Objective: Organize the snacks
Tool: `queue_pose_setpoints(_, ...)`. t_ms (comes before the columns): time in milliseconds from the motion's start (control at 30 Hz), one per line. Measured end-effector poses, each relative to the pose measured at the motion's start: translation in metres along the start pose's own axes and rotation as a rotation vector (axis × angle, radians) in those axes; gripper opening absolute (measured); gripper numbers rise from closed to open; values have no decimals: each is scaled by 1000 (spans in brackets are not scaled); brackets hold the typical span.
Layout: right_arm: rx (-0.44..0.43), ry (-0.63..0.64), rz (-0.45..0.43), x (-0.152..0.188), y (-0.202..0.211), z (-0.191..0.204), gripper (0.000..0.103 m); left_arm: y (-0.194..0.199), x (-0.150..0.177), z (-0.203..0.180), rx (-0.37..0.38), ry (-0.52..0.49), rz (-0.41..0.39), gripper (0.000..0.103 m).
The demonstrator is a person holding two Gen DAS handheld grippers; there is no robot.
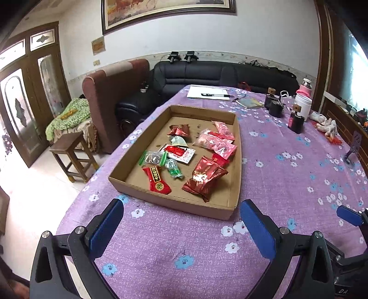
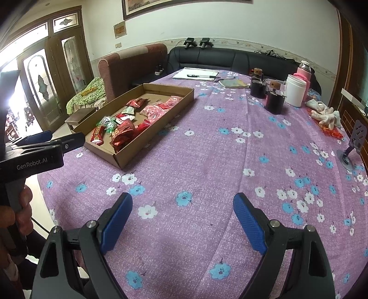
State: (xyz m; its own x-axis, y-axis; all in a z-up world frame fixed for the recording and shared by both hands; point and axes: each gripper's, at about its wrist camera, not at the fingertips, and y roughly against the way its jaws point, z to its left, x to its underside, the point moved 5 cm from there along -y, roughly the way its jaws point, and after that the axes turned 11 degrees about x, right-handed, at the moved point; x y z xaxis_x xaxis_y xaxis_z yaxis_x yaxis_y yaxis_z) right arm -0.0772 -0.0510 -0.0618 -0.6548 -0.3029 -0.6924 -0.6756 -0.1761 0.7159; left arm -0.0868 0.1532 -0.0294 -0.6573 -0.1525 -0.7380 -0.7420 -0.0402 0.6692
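red, pink, green snack packets [image 1: 184, 158] in cardboard tray [image 1: 232, 181]

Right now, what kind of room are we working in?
Probably a home living room: a black sofa behind the cloth-covered table, a framed painting on the wall, and wooden glass-panelled doors.

snack packets [image 1: 184, 158] lie in the tray [image 1: 128, 181] on the table [image 1: 276, 174], jars [image 1: 296, 122] behind right.

purple floral tablecloth [image 1: 276, 174], brown tray [image 1: 184, 202], red snacks [image 1: 204, 177]
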Motion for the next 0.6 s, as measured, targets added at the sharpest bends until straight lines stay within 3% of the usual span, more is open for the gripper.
queue_pose_setpoints(167,-3,6,1,0,-2,2,89,-4,1,-7,17,-18,35,102)
queue_pose_setpoints(367,-3,9,6,1,-5,2,89,5,-4,-11,94,-5,-15,102)
queue_pose_setpoints(467,-4,10,1,1,-6,3,89,3,-6,-10,137,21,3,102)
queue_pose_setpoints(600,-5,11,6,1,-9,4,89,3,-9,-8,129,29,-5,102)
